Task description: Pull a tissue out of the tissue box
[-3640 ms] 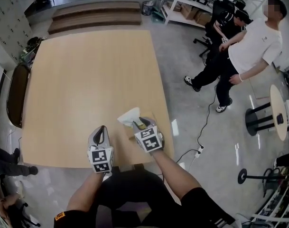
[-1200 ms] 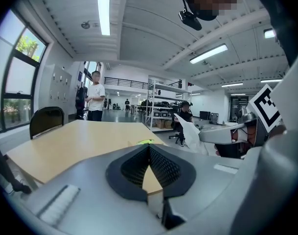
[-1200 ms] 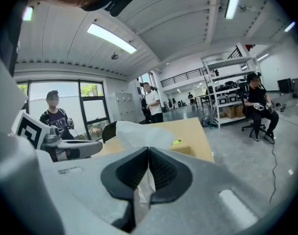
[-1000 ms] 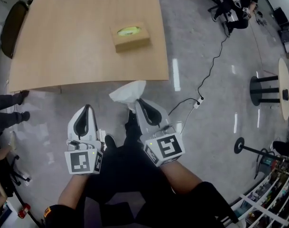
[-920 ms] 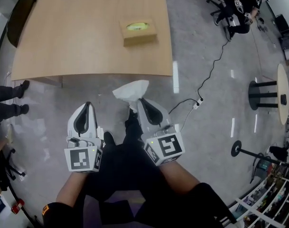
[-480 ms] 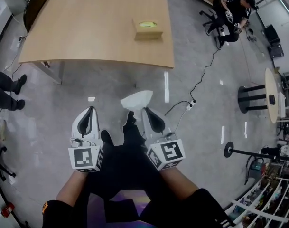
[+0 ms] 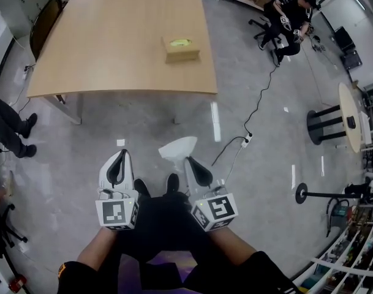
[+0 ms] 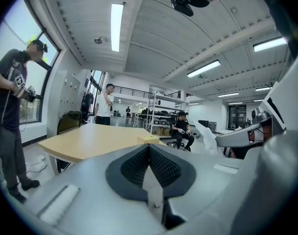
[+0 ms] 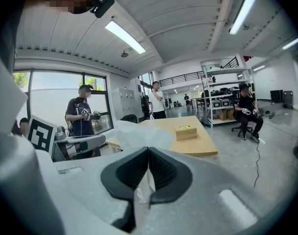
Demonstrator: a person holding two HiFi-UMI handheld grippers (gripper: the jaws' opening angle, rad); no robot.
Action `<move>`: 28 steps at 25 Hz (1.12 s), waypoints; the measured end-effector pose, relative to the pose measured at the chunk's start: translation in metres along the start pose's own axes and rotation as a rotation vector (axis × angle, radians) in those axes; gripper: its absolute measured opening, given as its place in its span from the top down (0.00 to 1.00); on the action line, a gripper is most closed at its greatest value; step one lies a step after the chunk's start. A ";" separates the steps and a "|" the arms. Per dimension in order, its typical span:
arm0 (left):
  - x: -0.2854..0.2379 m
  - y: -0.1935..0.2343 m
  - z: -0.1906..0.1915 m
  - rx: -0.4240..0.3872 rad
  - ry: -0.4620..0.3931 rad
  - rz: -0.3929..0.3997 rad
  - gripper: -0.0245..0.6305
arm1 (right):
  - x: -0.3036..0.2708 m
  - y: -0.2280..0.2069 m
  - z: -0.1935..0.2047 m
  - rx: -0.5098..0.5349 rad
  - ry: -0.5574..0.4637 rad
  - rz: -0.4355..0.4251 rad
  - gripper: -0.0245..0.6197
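The tan tissue box (image 7: 180,49) stands on the wooden table (image 7: 113,41), far ahead of both grippers. A white tissue (image 7: 177,147) hangs over the floor, free of the box, pinched in my right gripper (image 7: 187,160). In the right gripper view the dark pads meet on the tissue (image 9: 139,133), and the box (image 9: 186,132) shows well beyond the gripper (image 9: 148,151). My left gripper (image 7: 121,154) is level beside the right one, a short gap to its left. In its own view the left gripper (image 8: 149,148) has its pads together with nothing between them.
A dark chair (image 7: 42,26) stands at the table's left end. A seated person (image 7: 284,17) is at the far right and another person's legs (image 7: 8,121) are at the left. A cable (image 7: 259,103) crosses the floor. A round table (image 7: 351,115) stands at the right.
Both grippers have drawn back from the table together, so the table and box look smaller and farther off. The tissue stays pinched in the right gripper throughout.
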State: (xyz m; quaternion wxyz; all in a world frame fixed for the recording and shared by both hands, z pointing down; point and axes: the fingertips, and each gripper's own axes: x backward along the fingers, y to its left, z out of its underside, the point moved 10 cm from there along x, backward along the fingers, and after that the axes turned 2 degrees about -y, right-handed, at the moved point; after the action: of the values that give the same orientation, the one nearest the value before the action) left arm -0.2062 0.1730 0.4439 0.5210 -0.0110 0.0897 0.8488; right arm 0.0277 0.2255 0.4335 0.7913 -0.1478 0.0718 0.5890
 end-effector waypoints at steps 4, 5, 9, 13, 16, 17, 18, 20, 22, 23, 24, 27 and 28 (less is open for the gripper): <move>-0.004 -0.003 0.004 -0.002 0.006 0.014 0.93 | -0.001 -0.001 0.001 0.005 -0.005 0.013 0.97; -0.005 -0.004 0.005 -0.002 0.008 0.015 0.93 | 0.000 -0.001 0.001 0.005 -0.007 0.014 0.97; -0.010 -0.006 0.000 -0.004 0.018 0.016 0.93 | 0.001 -0.008 0.000 -0.009 -0.015 0.022 0.97; -0.014 -0.006 0.003 -0.007 0.015 0.025 0.93 | 0.000 -0.012 -0.003 -0.017 -0.019 0.035 0.97; -0.016 -0.004 0.001 -0.004 0.011 0.025 0.93 | -0.003 -0.013 -0.006 -0.014 -0.020 0.034 0.97; -0.016 -0.004 0.001 -0.002 0.011 0.025 0.93 | -0.003 -0.013 -0.006 -0.011 -0.021 0.034 0.97; -0.016 -0.004 0.001 0.000 0.011 0.024 0.93 | -0.003 -0.014 -0.007 -0.010 -0.021 0.035 0.97; -0.016 -0.002 0.001 0.005 0.012 0.024 0.93 | -0.004 -0.013 -0.008 -0.006 -0.020 0.037 0.97; -0.016 0.000 0.002 0.011 0.013 0.023 0.93 | -0.006 -0.013 -0.009 -0.004 -0.018 0.038 0.97; -0.017 0.001 0.002 0.013 0.013 0.023 0.93 | -0.007 -0.012 -0.010 -0.002 -0.016 0.038 0.97; -0.018 0.002 0.002 0.016 0.013 0.024 0.93 | -0.007 -0.012 -0.010 0.000 -0.015 0.038 0.97; -0.018 0.004 0.002 0.021 0.013 0.029 0.93 | -0.009 -0.009 -0.011 0.001 -0.011 0.039 0.97; -0.019 0.006 0.002 0.023 0.014 0.030 0.93 | -0.010 -0.008 -0.011 0.000 -0.011 0.039 0.97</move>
State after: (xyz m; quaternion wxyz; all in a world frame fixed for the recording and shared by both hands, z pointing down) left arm -0.2026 0.1544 0.4489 0.5077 -0.0098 0.1031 0.8553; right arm 0.0329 0.2110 0.4273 0.7801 -0.1431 0.0707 0.6049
